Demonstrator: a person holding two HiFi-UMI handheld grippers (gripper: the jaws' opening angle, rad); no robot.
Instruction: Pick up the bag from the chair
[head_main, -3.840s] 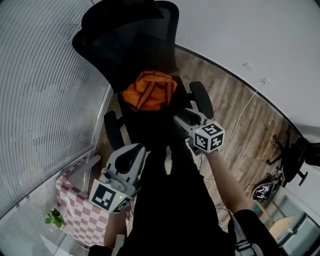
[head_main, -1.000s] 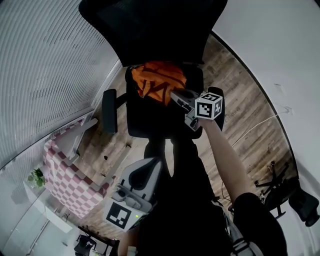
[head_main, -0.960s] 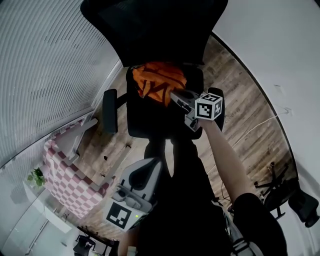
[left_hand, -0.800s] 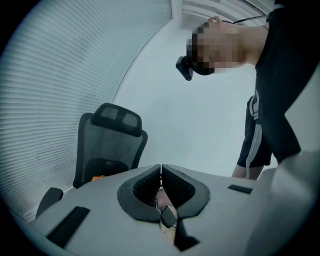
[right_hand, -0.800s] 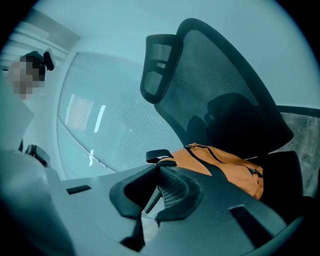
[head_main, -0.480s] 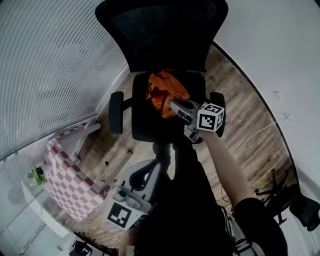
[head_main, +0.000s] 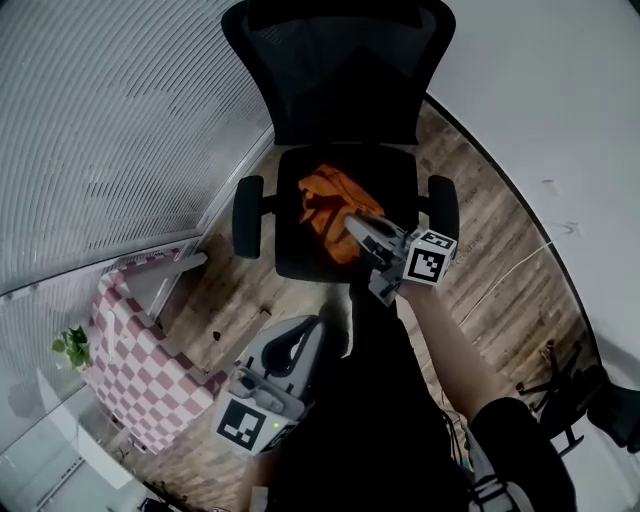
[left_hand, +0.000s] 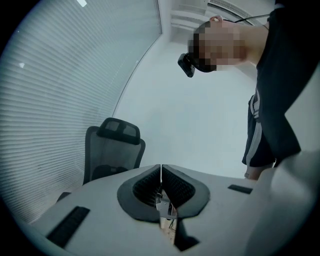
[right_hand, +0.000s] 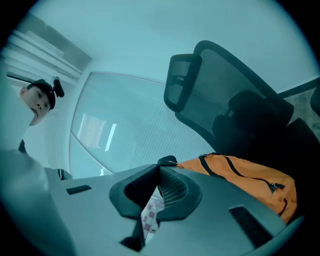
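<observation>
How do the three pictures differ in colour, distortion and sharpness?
Head view: strong fisheye, so the blinds curve; colours are natural and the chair is sharp. Left gripper view: pale bluish light, dark round corners, a mosaic patch near the top. Right gripper view: heavy teal cast and dark corners; only the bag keeps its orange.

The right gripper (right_hand: 160, 169) has its ribbed jaws pressed together at the tips. A black loop of the orange fabric bag (right_hand: 245, 182) sits right at them (pinched or not, unclear). Behind rises the black mesh-backed office chair (right_hand: 235, 95).
</observation>
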